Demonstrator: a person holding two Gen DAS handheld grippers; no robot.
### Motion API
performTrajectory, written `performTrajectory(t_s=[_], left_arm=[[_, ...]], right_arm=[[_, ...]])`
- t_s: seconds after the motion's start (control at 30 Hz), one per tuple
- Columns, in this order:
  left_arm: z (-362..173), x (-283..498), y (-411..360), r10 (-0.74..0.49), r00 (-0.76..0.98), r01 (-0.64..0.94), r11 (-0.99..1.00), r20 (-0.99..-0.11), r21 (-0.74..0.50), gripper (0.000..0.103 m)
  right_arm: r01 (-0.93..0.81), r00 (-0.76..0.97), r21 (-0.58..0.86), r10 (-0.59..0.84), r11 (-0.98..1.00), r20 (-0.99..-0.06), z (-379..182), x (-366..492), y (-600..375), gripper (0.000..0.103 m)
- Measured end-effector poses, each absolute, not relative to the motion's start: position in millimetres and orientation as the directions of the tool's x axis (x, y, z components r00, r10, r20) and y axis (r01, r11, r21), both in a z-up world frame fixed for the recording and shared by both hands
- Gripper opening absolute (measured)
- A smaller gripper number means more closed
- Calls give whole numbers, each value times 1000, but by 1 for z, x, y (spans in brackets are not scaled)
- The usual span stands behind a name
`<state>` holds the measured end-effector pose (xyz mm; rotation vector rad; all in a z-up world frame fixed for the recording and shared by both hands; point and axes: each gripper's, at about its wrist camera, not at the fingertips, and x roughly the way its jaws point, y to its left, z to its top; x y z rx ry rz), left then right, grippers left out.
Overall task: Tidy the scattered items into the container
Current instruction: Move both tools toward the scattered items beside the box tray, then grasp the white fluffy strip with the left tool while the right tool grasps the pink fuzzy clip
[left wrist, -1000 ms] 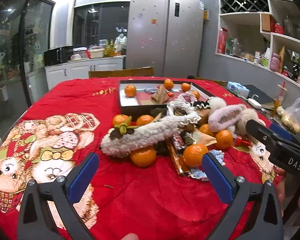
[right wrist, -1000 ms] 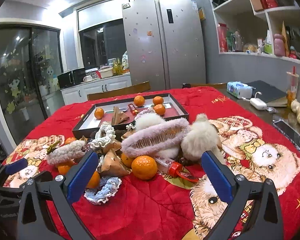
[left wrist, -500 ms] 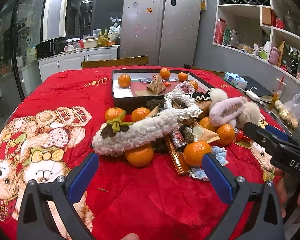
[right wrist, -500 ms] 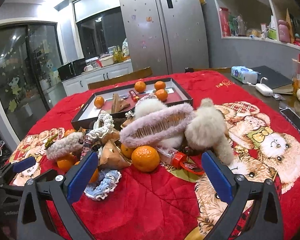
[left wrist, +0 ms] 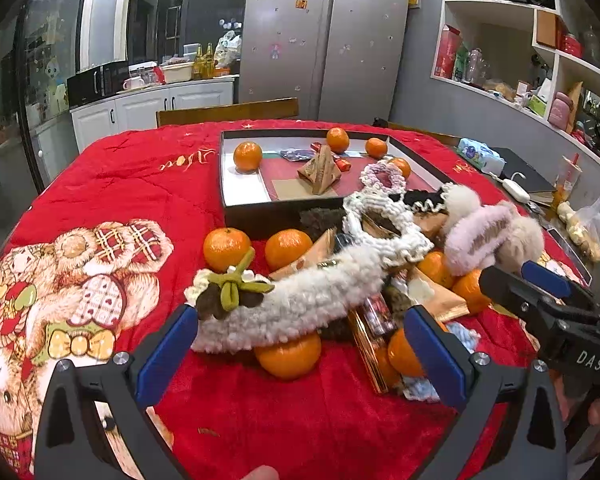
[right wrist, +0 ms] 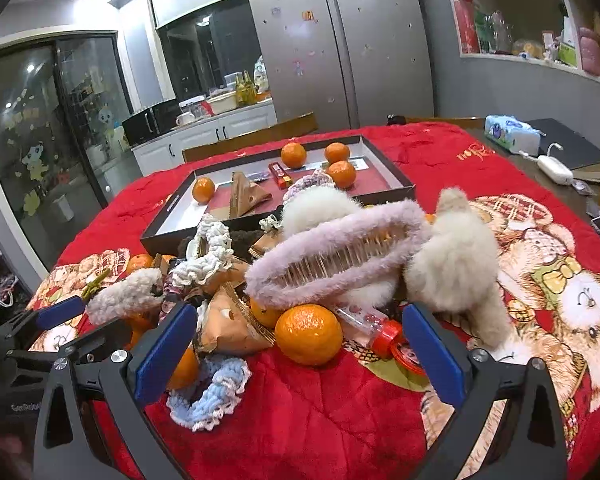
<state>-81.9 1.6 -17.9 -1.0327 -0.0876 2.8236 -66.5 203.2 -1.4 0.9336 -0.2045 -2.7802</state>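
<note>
Left wrist view. Left gripper (left wrist: 300,344): jaws spread wide, holding nothing, low over the red blanket (left wrist: 112,184). Between its blue pads lies the near edge of the pile: a white fuzzy headband (left wrist: 300,304) with a green bow, resting on an orange (left wrist: 290,354). Two more oranges sit just behind it to the left. Right of centre: a gold snack packet (left wrist: 370,332), a second near orange (left wrist: 404,354) partly behind the right pad, and a pink fuzzy hair clip (left wrist: 484,236) further right. The tray (left wrist: 236,216) stands at the far side of the pile, already holding oranges, a paper-wrapped triangle and small sweets. The right gripper enters at the right edge.

Right wrist view. Right gripper (right wrist: 296,352): jaws likewise wide and empty. An orange (right wrist: 309,334) sits squarely between the pads, nearest of all. Behind it: the pink clip (right wrist: 340,258), a white fluffy toy (right wrist: 456,268), a small red-capped bottle (right wrist: 374,328). Near left: a blue crocheted scrunchie (right wrist: 216,394).

Handling note, as judgement: take loose outer pieces first. The near orange suits the right gripper; close across its widest part, gently, since it can roll. Lifting the headband first would likely free the fruit beneath.
</note>
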Motion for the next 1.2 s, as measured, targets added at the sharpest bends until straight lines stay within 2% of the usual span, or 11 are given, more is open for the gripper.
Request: performTrajectory(t_s=[0.13,0.27,0.6,0.83,0.9,1.0,1.13,1.2], left_arm=[[-19,-96,2,127,-752,-99,-992,-647,-80,103],[-25,-109,-1,110,-737,-80,-994,-667,-75,103],[-30,-119,-1,102,-744,-70,-995,-660,-76,103],[-31,-120,-7,118,-747,-66,-992,-654,-105,103],[-31,-119,-8,118,-749,-60,-992,-652,-111,100],[-30,-118,-11,92,-757,-34,-994,-647,-101,84],[-30,-117,-13,102,-759,-40,-993,-643,-110,83],[-28,-115,-13,99,-766,-41,-994,-635,-105,80]], right_arm=[[146,-763,209,-244,-967,-599,-5,-75,204,103],[153,-727,223,-262,-963,-635,-11,-85,204,97],[179,-717,187,-258,-966,-647,-12,-89,193,96],[207,-710,155,-257,-966,-655,-12,-88,184,82],[218,-702,164,-272,-962,-658,-13,-88,184,74],[212,-705,161,-265,-964,-659,-13,-88,183,69],[197,-708,173,-262,-965,-655,-13,-89,188,60],[174,-713,172,-244,-970,-657,-14,-89,190,51]])
